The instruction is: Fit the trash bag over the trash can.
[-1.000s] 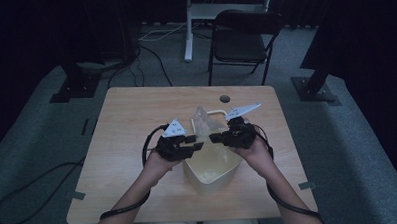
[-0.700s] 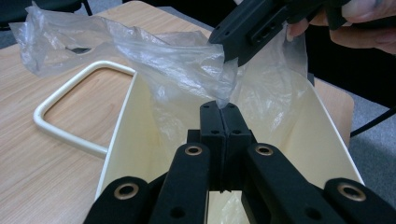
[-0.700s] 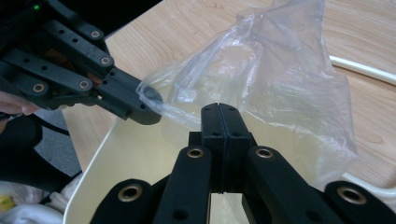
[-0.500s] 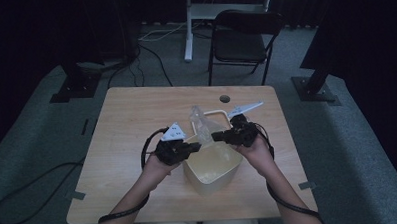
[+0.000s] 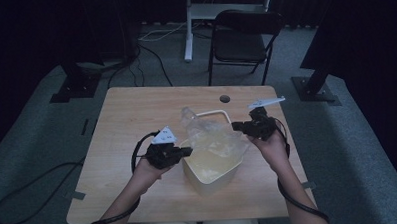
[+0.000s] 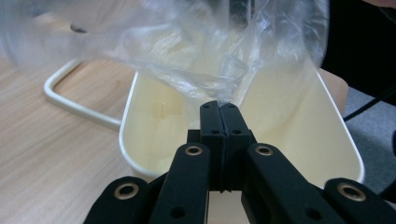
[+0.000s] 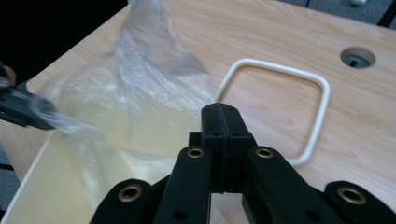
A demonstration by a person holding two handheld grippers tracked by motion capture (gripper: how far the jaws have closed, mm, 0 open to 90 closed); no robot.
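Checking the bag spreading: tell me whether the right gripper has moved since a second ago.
Yes. The right gripper has moved right, away from the bin and toward the table edge, stretching the bag.

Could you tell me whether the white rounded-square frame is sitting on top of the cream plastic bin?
No, the white rounded-square frame lies flat on the wooden table behind the cream plastic bin.

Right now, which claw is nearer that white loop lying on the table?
Right. The right claw sits just beside the white loop; the left claw is farther, at the bin's near-left rim.
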